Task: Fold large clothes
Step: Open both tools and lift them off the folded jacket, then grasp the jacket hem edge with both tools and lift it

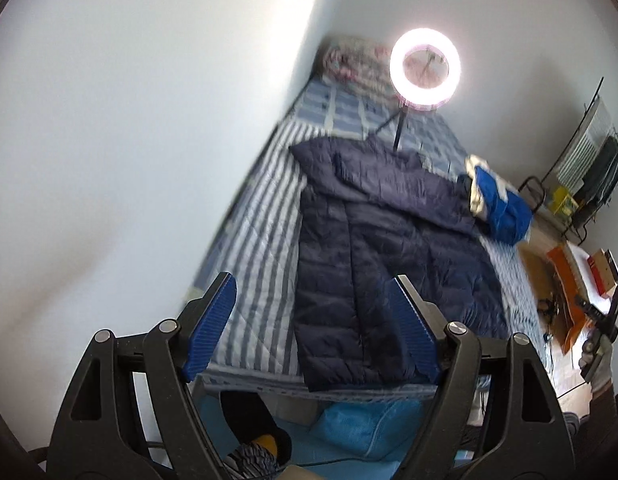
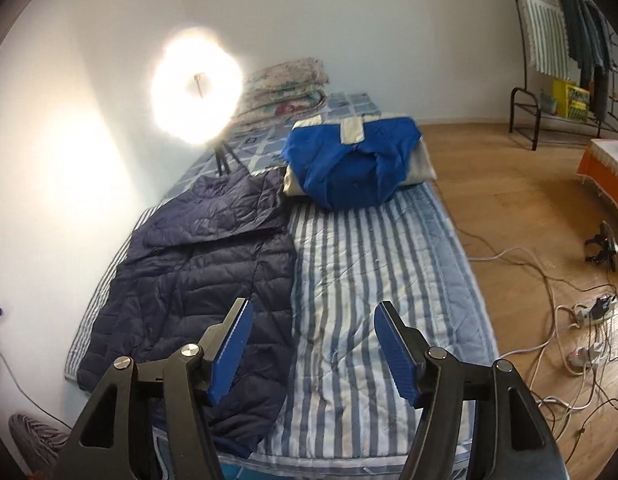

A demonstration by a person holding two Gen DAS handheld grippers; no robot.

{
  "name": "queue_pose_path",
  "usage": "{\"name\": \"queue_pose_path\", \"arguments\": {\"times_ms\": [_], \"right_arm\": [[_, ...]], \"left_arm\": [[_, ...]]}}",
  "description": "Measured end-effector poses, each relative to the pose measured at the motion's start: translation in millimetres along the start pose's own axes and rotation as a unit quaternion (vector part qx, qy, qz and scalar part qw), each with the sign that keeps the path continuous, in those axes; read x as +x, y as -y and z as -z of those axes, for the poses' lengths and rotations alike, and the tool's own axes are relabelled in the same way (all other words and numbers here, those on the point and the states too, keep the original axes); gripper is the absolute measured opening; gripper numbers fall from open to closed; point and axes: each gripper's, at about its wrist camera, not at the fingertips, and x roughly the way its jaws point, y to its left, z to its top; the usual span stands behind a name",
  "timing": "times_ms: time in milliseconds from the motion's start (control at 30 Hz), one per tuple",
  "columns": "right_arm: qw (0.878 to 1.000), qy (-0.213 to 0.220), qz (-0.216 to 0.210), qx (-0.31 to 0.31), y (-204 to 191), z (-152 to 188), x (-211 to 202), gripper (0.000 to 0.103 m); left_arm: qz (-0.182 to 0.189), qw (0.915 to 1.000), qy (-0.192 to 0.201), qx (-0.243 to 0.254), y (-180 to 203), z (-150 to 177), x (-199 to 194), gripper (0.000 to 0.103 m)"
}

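Note:
A navy quilted puffer jacket (image 1: 373,248) lies flat on the striped bed (image 1: 261,240), one sleeve folded across its chest. It also shows in the right wrist view (image 2: 205,276), on the bed's left half. My left gripper (image 1: 313,304) is open and empty, held above the jacket's hem at the foot of the bed. My right gripper (image 2: 313,332) is open and empty, above the striped cover (image 2: 373,280) just right of the jacket. A folded blue and cream garment (image 2: 357,160) lies farther up the bed (image 1: 501,204).
A lit ring light (image 2: 197,88) on a small tripod stands on the bed beyond the jacket (image 1: 425,68). Folded floral quilts (image 2: 285,92) lie at the head. Cables and power strips (image 2: 589,320) lie on the wooden floor at right. A clothes rack (image 2: 565,40) stands by the far wall.

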Motion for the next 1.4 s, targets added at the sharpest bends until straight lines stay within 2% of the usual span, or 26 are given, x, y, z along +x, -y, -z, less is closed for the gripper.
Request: {"name": "queue_pose_path", "arguments": {"times_ms": [133, 267, 367, 533, 633, 700, 867, 933, 967, 1000, 1033, 1067, 1100, 1167, 1200, 1300, 1400], "right_arm": [[0.999, -0.038, -0.019, 0.014, -4, 23, 24, 0.066], [0.996, -0.083, -0.03, 0.026, -10, 51, 56, 0.066], [0.992, -0.113, -0.044, 0.031, -14, 68, 77, 0.066], [0.984, -0.171, -0.044, 0.018, -23, 90, 109, 0.066], [0.978, -0.199, -0.06, 0.034, -20, 101, 123, 0.066], [0.973, -0.217, -0.062, 0.041, -18, 109, 133, 0.066], [0.964, -0.251, -0.081, 0.035, -26, 125, 151, 0.066], [0.962, -0.256, -0.087, 0.032, -31, 128, 157, 0.066], [0.962, -0.256, -0.088, 0.032, -32, 128, 159, 0.066], [0.962, -0.255, -0.091, 0.032, -33, 127, 160, 0.066], [0.962, -0.254, -0.098, 0.034, -33, 126, 160, 0.062], [0.96, -0.255, -0.105, 0.036, -34, 126, 161, 0.051], [0.959, -0.258, -0.107, 0.037, -34, 127, 161, 0.031], [0.953, -0.265, -0.135, 0.049, -35, 127, 161, 0.01], [0.955, -0.26, -0.137, 0.046, -38, 126, 158, 0.004], [0.963, -0.236, -0.126, -0.008, -59, 120, 140, 0.001], [0.968, -0.209, -0.134, -0.028, -78, 113, 121, 0.0]], "left_arm": [[0.023, 0.9966, -0.069, -0.038, -10, 29, 66, 0.081], [0.036, 0.9874, -0.133, -0.077, -19, 59, 129, 0.081], [0.037, 0.9811, -0.169, -0.087, -22, 76, 163, 0.081], [0.033, 0.9714, -0.209, -0.108, -31, 96, 201, 0.081], [0.047, 0.9615, -0.235, -0.134, -37, 108, 215, 0.081], [0.055, 0.9582, -0.245, -0.137, -36, 113, 220, 0.081], [0.069, 0.9557, -0.256, -0.128, -26, 118, 226, 0.066], [0.077, 0.9523, -0.267, -0.126, -21, 117, 230, 0.037], [0.075, 0.9522, -0.271, -0.12, -18, 118, 232, 0.032], [0.07, 0.9531, -0.271, -0.115, -16, 117, 233, 0.02], [0.066, 0.9548, -0.27, -0.105, -12, 117, 234, 0.013], [0.065, 0.9572, -0.265, -0.097, -8, 116, 232, 0.011], [0.064, 0.9592, -0.259, -0.093, -6, 114, 230, 0.008], [0.065, 0.9651, -0.238, -0.089, -4, 109, 222, 0.006], [0.07, 0.9661, -0.23, -0.093, -5, 107, 218, 0.006], [0.074, 0.9701, -0.205, -0.106, -10, 101, 203, 0.004], [0.072, 0.976, -0.175, -0.108, -18, 95, 181, 0.003]]}}
